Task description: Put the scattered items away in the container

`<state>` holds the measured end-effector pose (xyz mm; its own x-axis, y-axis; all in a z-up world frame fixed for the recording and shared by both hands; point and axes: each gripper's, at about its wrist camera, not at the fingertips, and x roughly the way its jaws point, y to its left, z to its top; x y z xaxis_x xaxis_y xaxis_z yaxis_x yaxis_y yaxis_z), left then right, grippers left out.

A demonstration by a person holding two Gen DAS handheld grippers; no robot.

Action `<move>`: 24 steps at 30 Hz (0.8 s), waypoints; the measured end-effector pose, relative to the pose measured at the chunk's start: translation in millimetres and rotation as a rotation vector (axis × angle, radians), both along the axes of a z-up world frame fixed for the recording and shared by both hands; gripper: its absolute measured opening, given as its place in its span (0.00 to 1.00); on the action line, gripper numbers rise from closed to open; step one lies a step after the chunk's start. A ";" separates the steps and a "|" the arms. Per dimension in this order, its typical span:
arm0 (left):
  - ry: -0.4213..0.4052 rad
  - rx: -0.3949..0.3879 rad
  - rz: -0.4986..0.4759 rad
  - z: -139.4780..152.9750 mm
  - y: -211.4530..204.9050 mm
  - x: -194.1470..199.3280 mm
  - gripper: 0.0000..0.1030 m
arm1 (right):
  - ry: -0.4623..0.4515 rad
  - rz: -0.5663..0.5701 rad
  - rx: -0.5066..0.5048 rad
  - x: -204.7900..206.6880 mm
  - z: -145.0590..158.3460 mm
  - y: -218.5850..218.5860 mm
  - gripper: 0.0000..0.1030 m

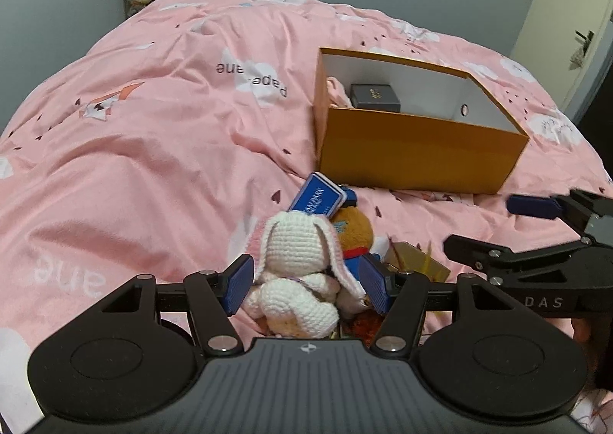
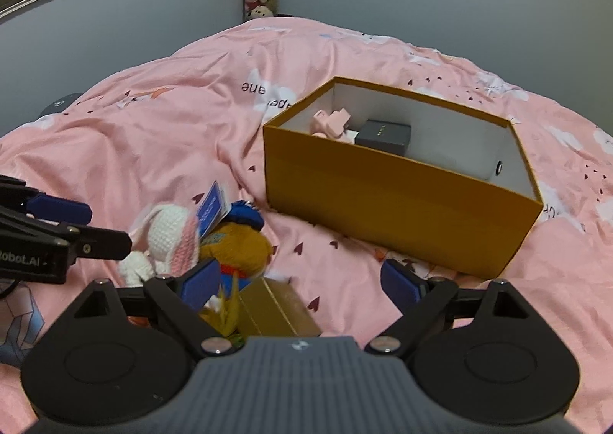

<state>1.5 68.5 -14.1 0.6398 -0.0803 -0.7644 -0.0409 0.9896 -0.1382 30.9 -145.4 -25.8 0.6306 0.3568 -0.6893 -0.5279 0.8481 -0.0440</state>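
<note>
Orange box (image 1: 417,162) sits on pink duvet (image 1: 153,127), open-topped; 1 dark case (image 1: 375,97) and 1 pink item (image 2: 331,123) lie inside. Near the box's front-left corner: crocheted rabbit (image 1: 295,265), orange plush (image 1: 352,231), blue card (image 1: 318,200), gold packet (image 2: 276,309). Left gripper (image 1: 306,282) spread around the rabbit, pads at its sides, contact unclear. Right gripper (image 2: 300,284) wide apart, holding nothing, above the gold packet in front of the box.
</note>
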 end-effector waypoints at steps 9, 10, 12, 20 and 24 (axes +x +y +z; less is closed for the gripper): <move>0.042 -0.066 0.044 -9.0 18.0 2.0 0.69 | 0.039 -0.020 -0.003 2.8 -6.0 -1.8 0.91; 0.047 -0.072 0.035 -10.8 17.3 2.8 0.69 | 0.043 -0.016 0.002 3.0 -6.8 -1.6 0.90; 0.059 -0.084 0.011 -15.1 13.8 5.2 0.69 | 0.048 -0.010 0.011 3.8 -8.0 -1.0 0.86; 0.149 -0.063 -0.025 -41.3 2.2 17.9 0.69 | 0.070 -0.019 0.010 12.2 -15.5 -1.7 0.68; 0.174 -0.007 -0.030 -50.9 -2.8 21.3 0.69 | 0.089 -0.020 0.014 16.7 -20.5 -2.1 0.68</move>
